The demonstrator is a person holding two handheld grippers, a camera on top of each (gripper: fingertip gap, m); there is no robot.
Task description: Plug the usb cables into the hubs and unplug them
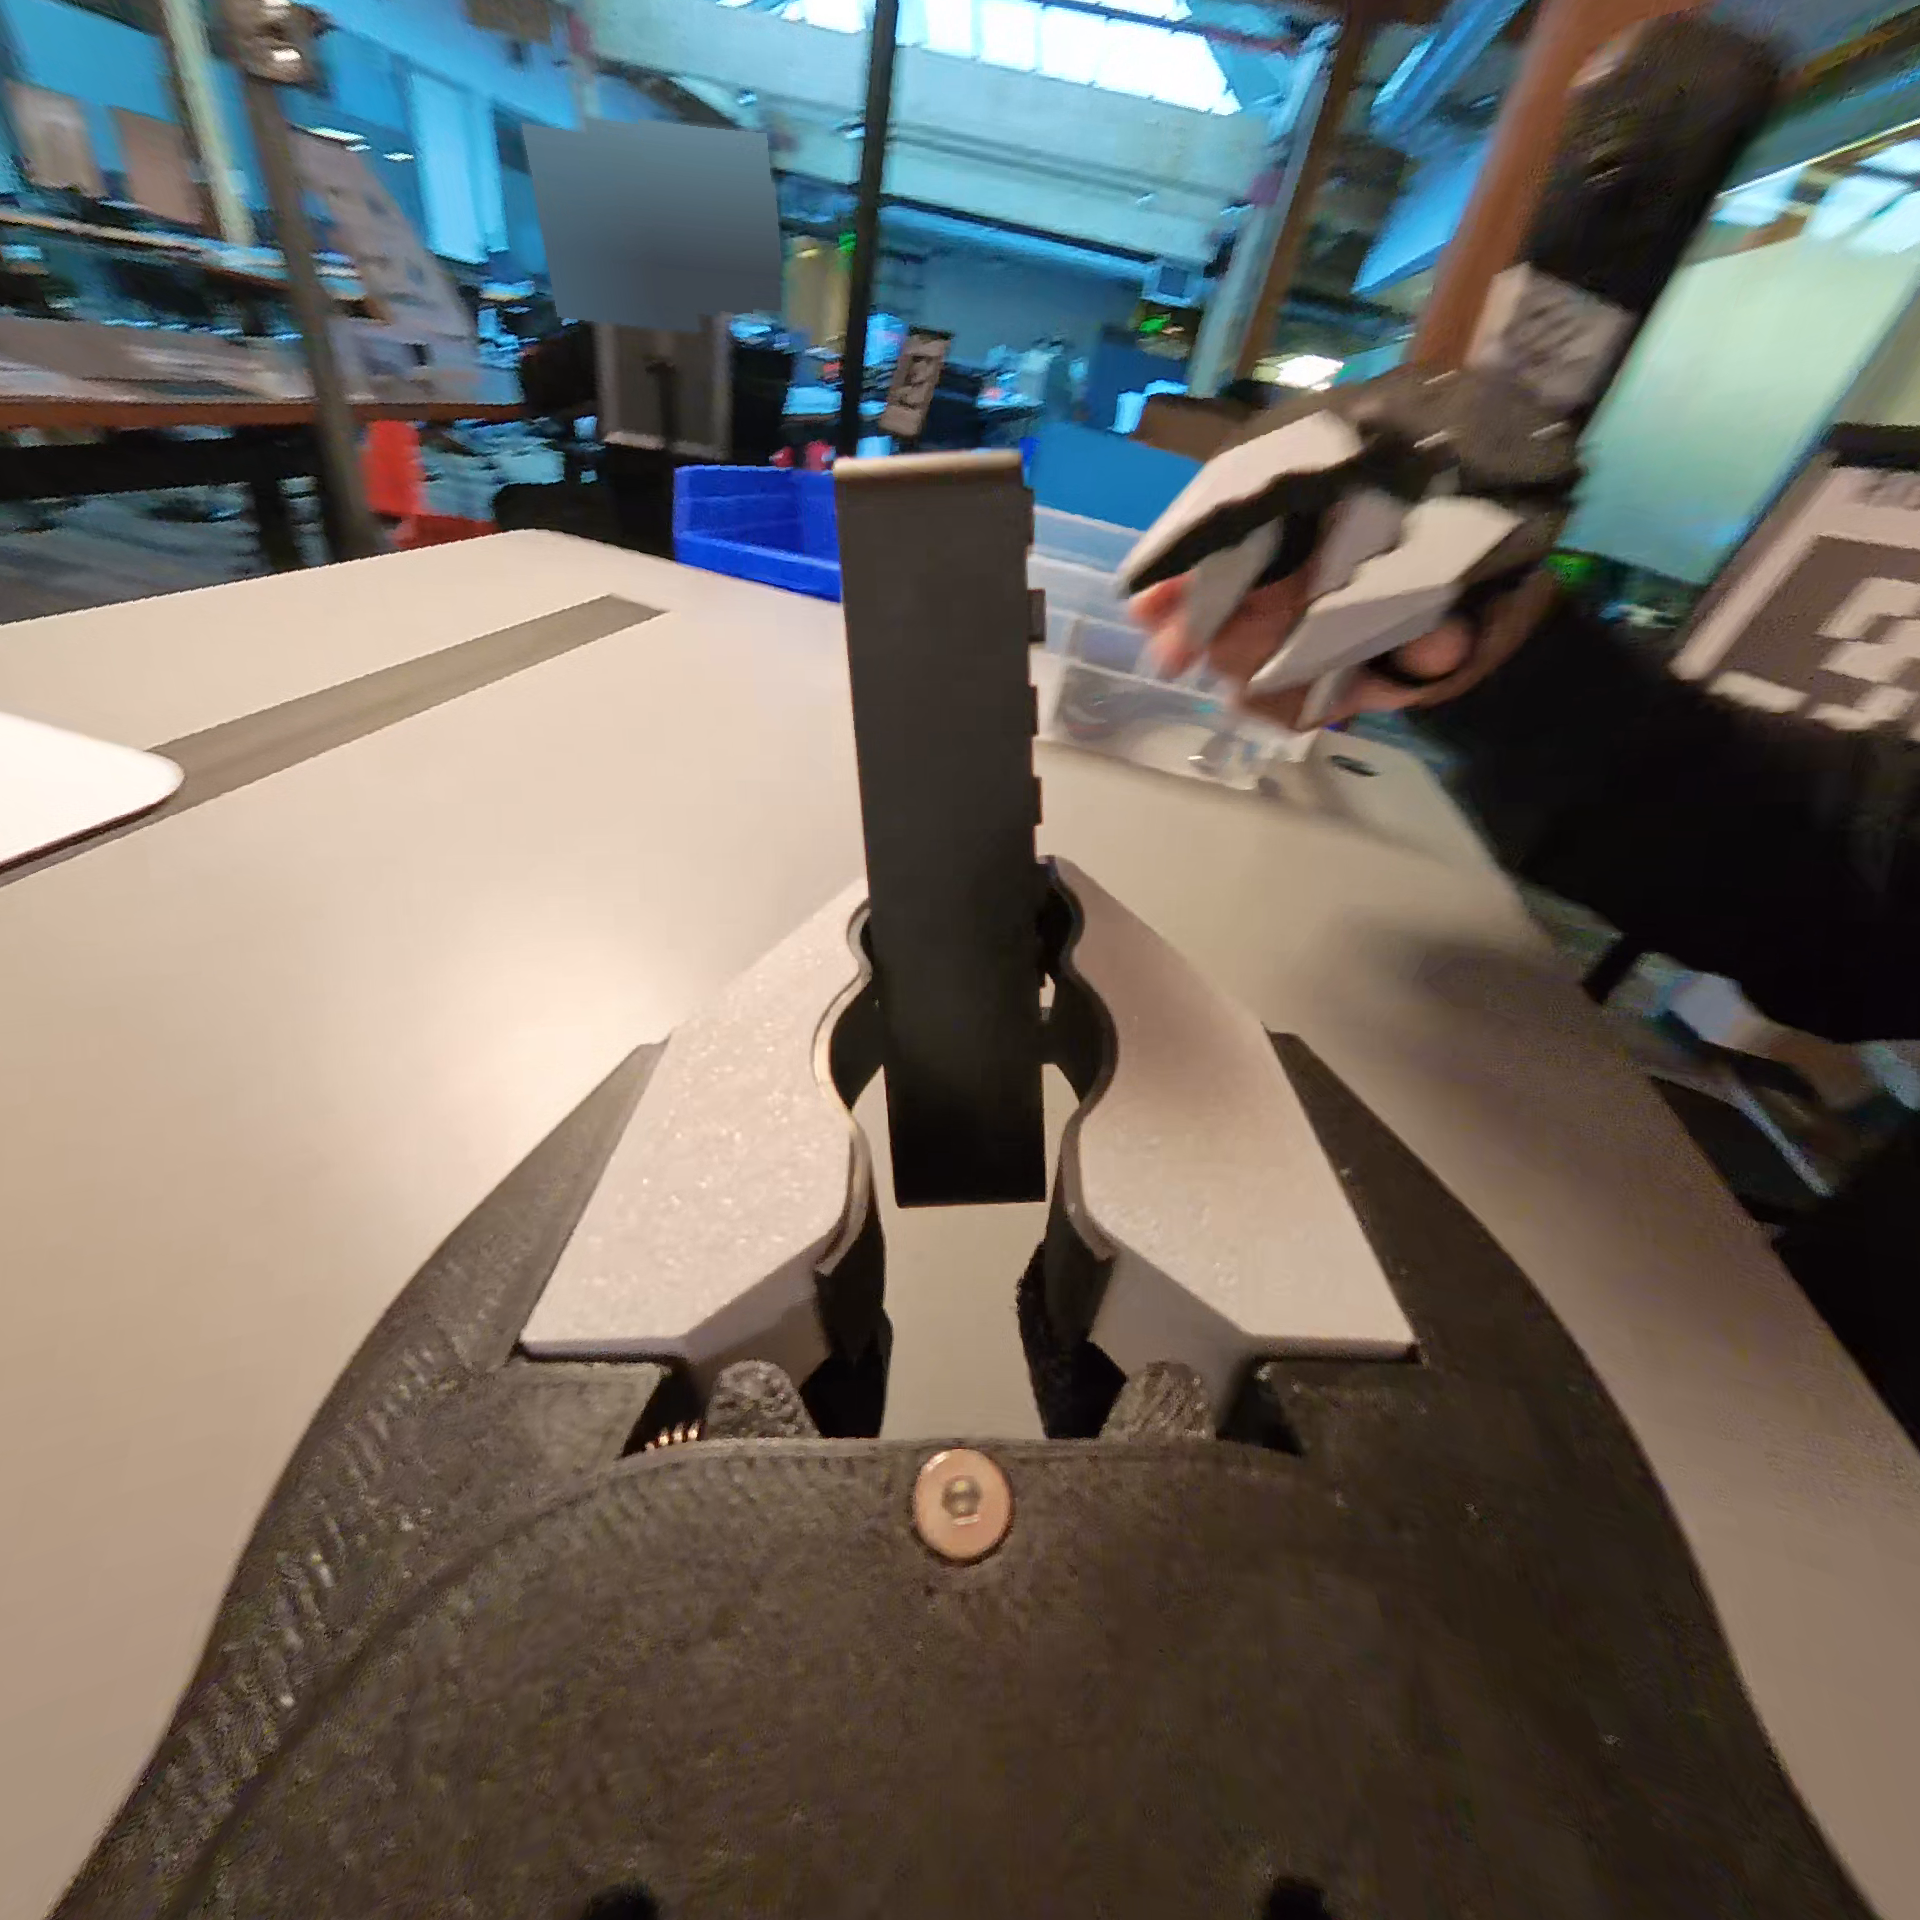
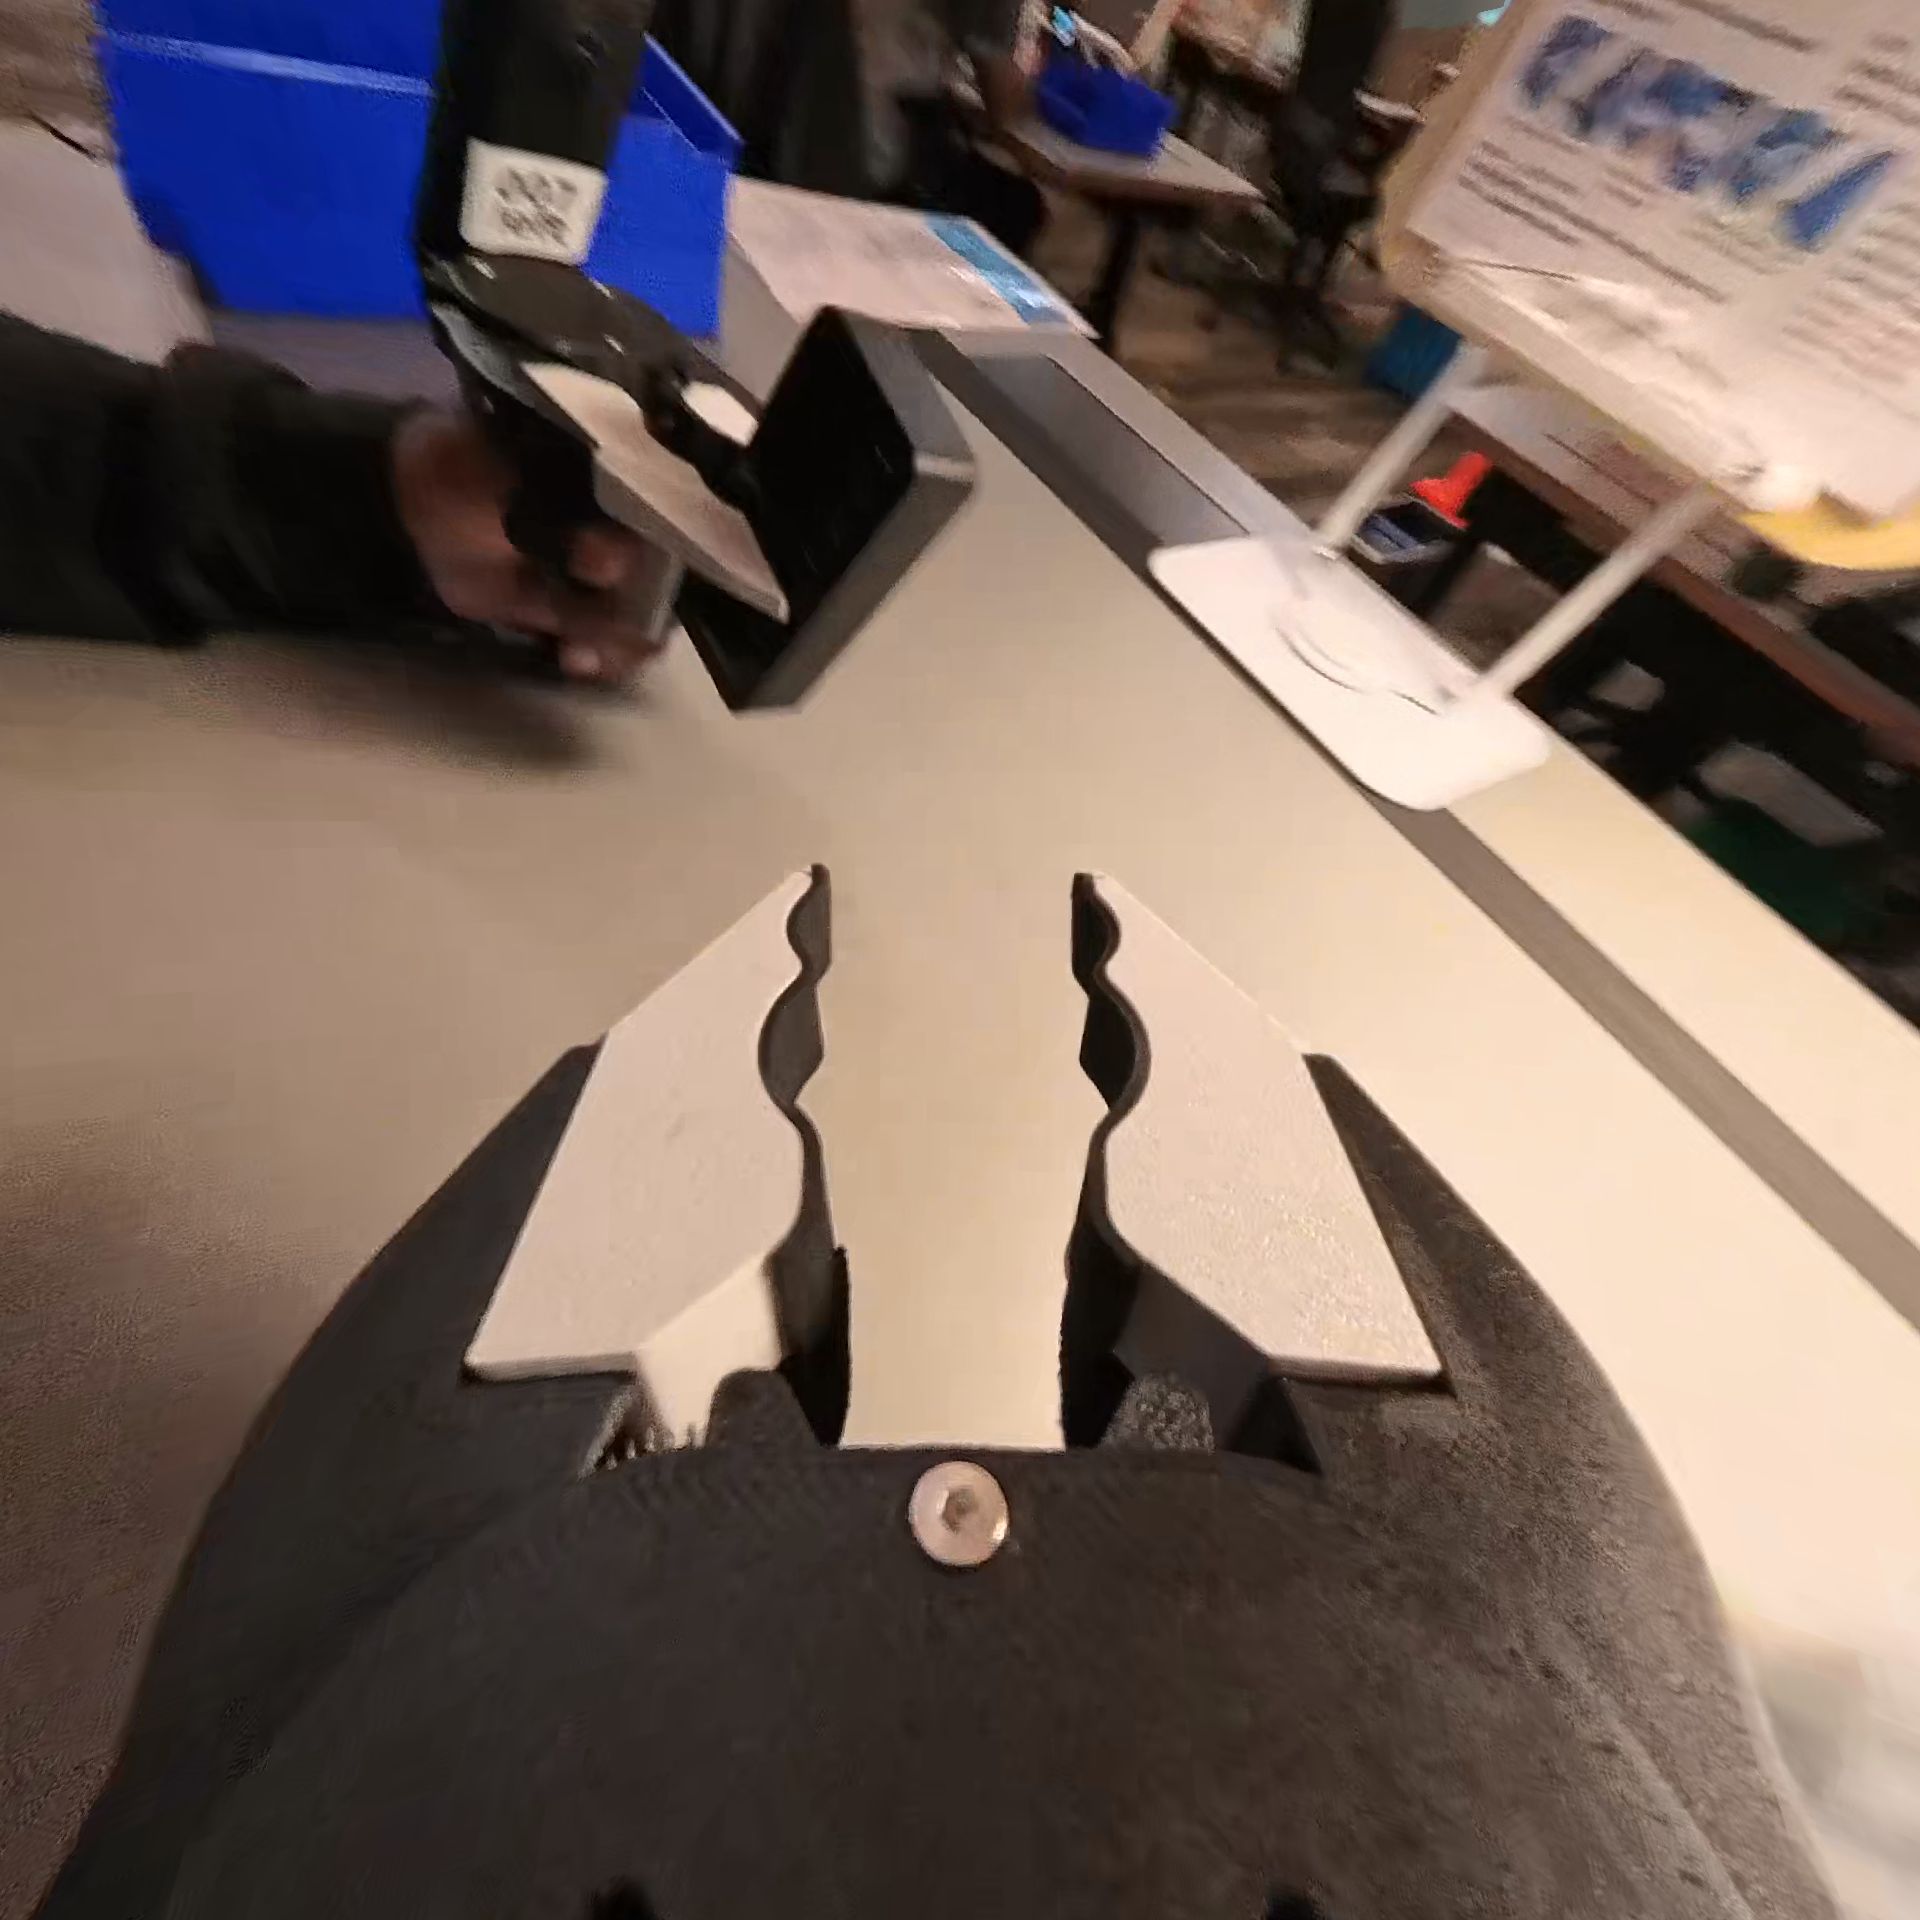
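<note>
The left gripper (image 1: 961,1039), with flat grey finger plates on a rough black printed body, is clamped on a long, dark grey, rectangular metal hub (image 1: 940,831). The hub stands upright between the wavy black inner pads, raised above the smooth light grey table (image 1: 416,935), with a row of small notches down its right edge. The right gripper (image 2: 951,894) holds nothing; its two fingers stand well apart over bare tabletop, the scalloped pads (image 2: 800,1039) exposed. In the right wrist view the hub (image 2: 831,499) shows far left, tilted in the other gripper. A white rounded stand base (image 2: 1351,665) sits near the table's far right edge, and a blue plastic bin (image 2: 291,156) lies beyond. No cable can be made out.
</note>
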